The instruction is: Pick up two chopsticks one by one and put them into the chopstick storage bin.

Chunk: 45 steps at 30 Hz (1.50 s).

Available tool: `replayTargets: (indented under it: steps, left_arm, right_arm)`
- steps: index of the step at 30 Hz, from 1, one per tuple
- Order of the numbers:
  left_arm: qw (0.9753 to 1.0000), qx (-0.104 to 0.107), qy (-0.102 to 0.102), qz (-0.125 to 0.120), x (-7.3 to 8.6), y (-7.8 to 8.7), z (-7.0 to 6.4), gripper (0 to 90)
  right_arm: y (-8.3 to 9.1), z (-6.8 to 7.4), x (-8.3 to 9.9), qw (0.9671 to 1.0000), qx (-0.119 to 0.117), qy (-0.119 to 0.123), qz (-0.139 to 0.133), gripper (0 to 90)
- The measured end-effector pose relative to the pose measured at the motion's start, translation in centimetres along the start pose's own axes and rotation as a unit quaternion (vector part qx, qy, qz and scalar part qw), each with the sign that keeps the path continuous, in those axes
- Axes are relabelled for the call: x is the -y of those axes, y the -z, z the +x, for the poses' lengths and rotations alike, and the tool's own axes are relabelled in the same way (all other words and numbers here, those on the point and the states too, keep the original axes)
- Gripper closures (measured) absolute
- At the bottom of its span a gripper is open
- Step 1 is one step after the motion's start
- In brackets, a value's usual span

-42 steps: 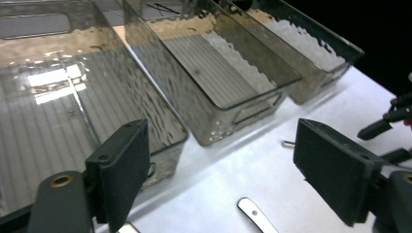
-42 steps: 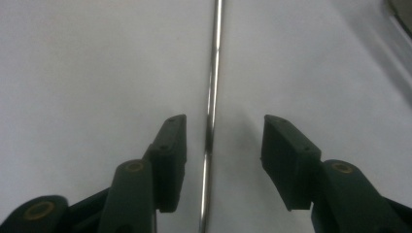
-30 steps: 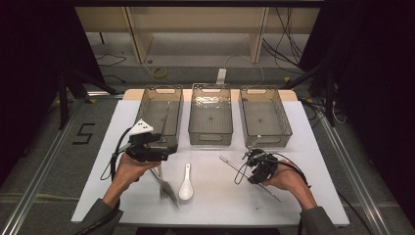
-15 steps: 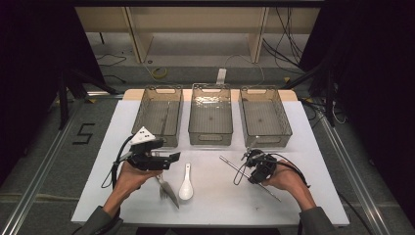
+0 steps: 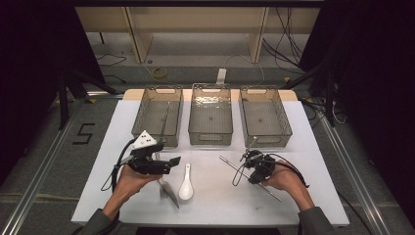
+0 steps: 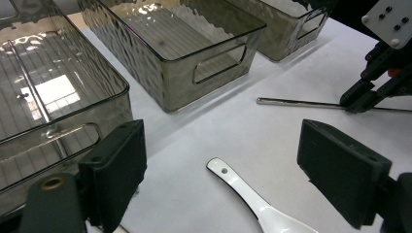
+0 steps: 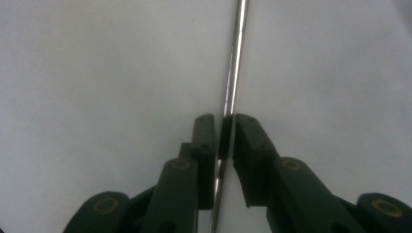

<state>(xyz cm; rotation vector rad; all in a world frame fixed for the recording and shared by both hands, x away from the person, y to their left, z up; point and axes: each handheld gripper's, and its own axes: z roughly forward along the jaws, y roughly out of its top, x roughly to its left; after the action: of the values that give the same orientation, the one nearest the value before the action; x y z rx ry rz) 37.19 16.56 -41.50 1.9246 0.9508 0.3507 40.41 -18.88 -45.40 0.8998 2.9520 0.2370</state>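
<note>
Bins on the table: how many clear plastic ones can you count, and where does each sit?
3, in a row across the table's far side: the left bin, the middle bin and the right bin. None seems hidden.

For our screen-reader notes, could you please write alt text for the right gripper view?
The right tool is closed on a thin metal rod, which runs straight up from between its black jaws across the white table.

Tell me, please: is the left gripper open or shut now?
Open. In its own view the left gripper shows two jaws far apart, with the white spoon lying between them.
</note>
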Motion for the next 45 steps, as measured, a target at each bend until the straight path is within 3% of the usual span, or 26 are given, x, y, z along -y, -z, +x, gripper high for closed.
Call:
replayTargets:
  steps: [12,18,20,24,27,34,45]
  left_arm:
    - [1.0000,0.002,-0.006,0.003,0.0,-0.1,-0.2,17.7]
    - [0.9999,0.011,-0.005,0.004,0.0,-0.3,-0.3,18.7]
    - [0.9999,0.013,-0.007,0.007,0.0,-0.3,-0.3,18.8]
    - [0.9998,0.016,-0.008,0.007,0.0,-0.5,-0.5,19.1]
    - [0.9994,0.032,-0.007,0.012,0.0,-0.8,-0.9,19.5]
    - [0.9968,0.058,-0.040,0.037,0.0,-2.1,-2.4,19.5]
    - [0.9907,0.078,-0.094,0.060,-0.1,-3.6,-4.5,19.5]
  right_arm:
    - [-0.1,-0.3,-0.4,0.9999,-0.008,-0.004,0.014,86.2]
    - [0.1,0.6,-0.7,0.9986,0.021,0.041,0.028,86.9]
    - [0.3,0.7,-0.7,0.9982,0.021,0.050,0.024,87.0]
    - [1.2,0.8,-0.7,0.9981,0.027,0.055,0.010,87.1]
    - [1.9,0.9,-0.6,0.9976,0.035,0.059,-0.002,87.1]
    - [3.5,2.0,-0.8,0.9954,0.040,0.082,-0.028,87.0]
    - [4.6,4.1,-1.5,0.9913,0.037,0.120,-0.040,86.9]
